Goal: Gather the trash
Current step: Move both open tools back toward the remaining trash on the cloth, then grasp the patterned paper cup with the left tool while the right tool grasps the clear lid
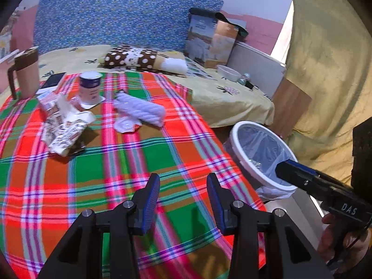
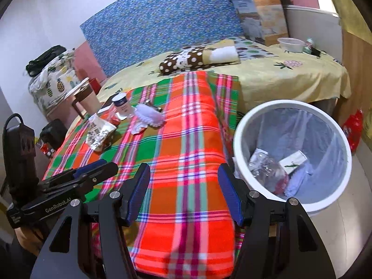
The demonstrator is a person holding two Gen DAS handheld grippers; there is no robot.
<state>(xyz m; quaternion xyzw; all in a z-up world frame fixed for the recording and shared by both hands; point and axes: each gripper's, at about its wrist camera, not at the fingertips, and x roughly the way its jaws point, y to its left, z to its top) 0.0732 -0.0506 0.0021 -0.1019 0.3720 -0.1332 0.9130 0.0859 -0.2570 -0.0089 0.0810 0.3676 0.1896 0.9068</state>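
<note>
Your left tongs (image 1: 183,200) and right tongs (image 2: 183,193) both stand parted and empty above the red-green plaid blanket (image 1: 116,162), beside the white lined round bin (image 2: 241,139).

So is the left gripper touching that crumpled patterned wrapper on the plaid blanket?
Apart. The left wrist view shows the left gripper open and empty over bare plaid blanket, with the crumpled wrapper lying well beyond its fingertips.
</note>
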